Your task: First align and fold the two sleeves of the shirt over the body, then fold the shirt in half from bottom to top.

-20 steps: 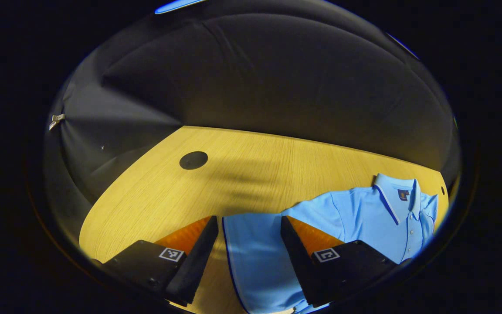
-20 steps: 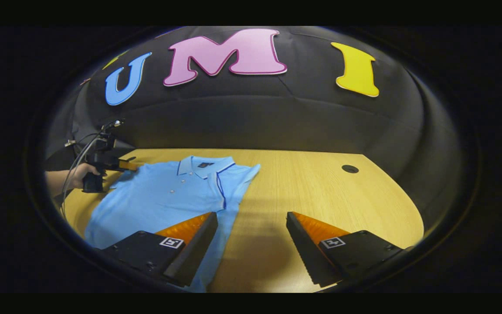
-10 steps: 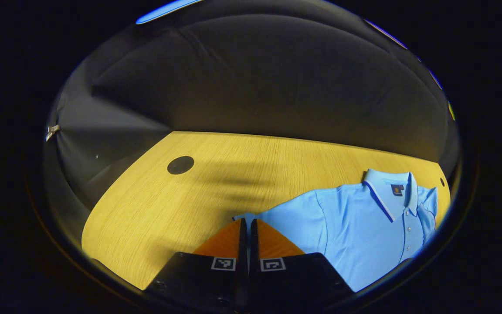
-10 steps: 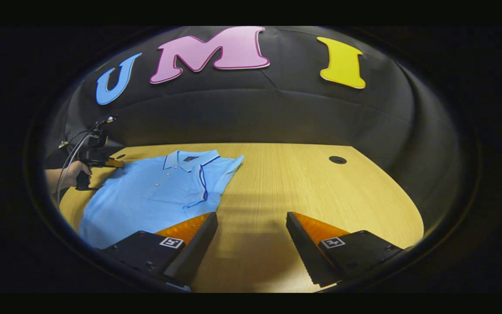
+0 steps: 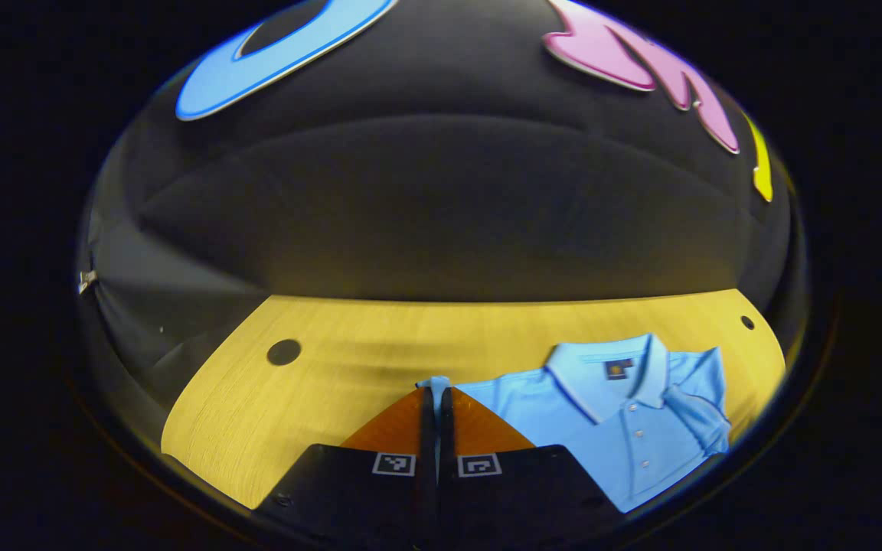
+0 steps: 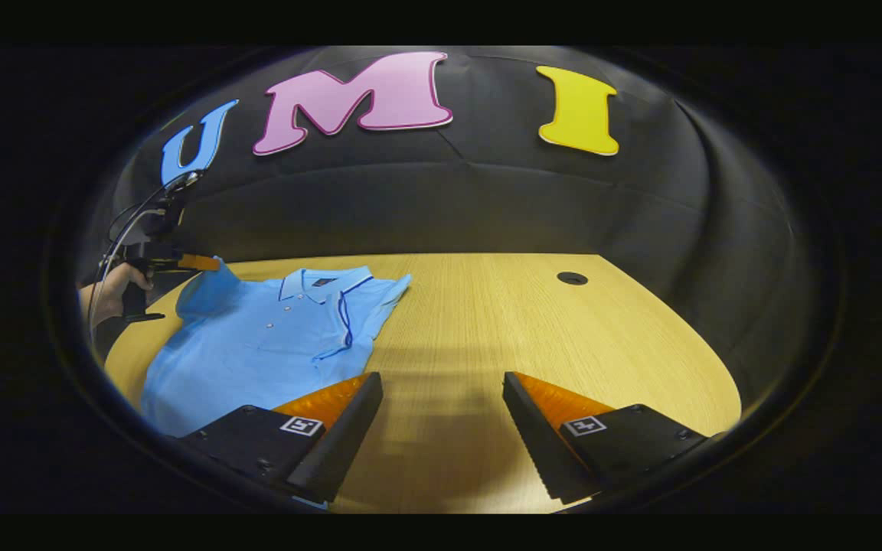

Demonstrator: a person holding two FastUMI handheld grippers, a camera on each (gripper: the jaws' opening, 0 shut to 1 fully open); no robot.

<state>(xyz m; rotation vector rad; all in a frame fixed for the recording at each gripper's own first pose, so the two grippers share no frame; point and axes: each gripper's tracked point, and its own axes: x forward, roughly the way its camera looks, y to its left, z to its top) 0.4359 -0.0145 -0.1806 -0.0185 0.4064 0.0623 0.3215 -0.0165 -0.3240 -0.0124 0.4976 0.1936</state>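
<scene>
Left claw clamped on sleeve tip, lifted off tabletop. Shirt body lies to its right, collar far; fold goes rightward. Right claw open, empty, beside hem.

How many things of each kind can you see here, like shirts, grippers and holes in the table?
Shirt: 1
Grippers: 2, left gripper and right gripper
Holes in the table: 2, one and another
Total: 5

A wooden table with round holes.
</scene>
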